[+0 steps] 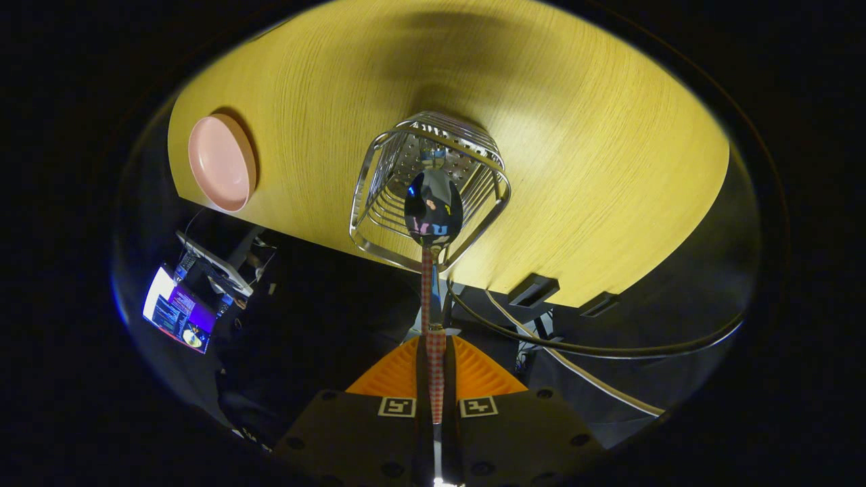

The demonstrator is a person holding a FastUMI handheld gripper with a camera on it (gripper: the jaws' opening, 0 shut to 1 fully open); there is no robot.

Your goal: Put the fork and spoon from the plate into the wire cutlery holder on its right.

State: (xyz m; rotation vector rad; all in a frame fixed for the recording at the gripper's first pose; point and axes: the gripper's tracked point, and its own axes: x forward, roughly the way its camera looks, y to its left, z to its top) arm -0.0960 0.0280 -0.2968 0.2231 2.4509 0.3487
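The gripper [435,365] is clenched on the checked-handled steel spoon [433,208]. Its bowl sits at twelve o'clock, over the wire cutlery holder [379,182] (pink round plate [220,162] at ten o'clock).

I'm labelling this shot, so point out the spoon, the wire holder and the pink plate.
spoon [433,211], gripper view, on its bowl.
wire holder [365,177], gripper view, on its rim.
pink plate [218,162], gripper view, on its bare middle.

the gripper [435,362] points steeply down, its two fingers [473,375] pressed close together and clamping the spoon [433,210] handle between them.
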